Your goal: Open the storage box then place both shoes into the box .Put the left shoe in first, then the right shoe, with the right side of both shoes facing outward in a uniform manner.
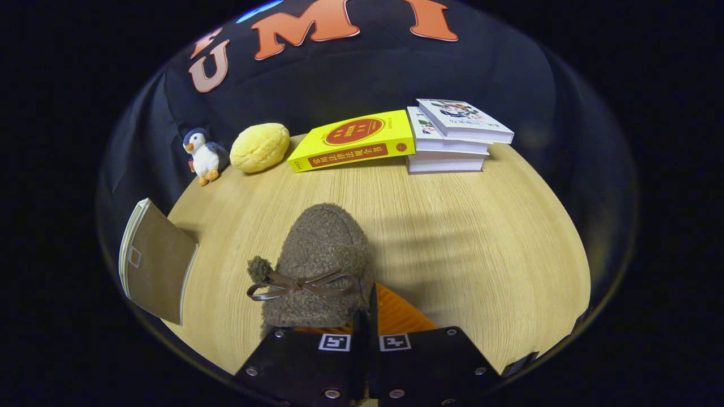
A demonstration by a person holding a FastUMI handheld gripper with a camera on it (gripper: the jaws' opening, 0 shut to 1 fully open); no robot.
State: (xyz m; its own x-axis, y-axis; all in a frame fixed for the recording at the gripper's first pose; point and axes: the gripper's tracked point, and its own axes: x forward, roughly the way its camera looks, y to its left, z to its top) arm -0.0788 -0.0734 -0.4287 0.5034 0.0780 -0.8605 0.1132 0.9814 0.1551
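The gripper (366,316) has its fingers pinched together on the collar edge of the fuzzy brown shoe (322,260). The shoe points toward the yellow book (353,141) across the wooden table (481,249)

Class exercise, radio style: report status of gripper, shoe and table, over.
Gripper shut on the fuzzy brown shoe, fingers pinching its rim. Shoe's toe points toward the yellow book. Brown-covered book lies beside the shoe; nothing directly ahead.

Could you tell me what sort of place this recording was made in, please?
Probably a staged recording booth, not a lived-in room: black cloth wall behind a wooden table set with props, namely a penguin toy and stacked books. The gripper looks shut on a fuzzy brown shoe.
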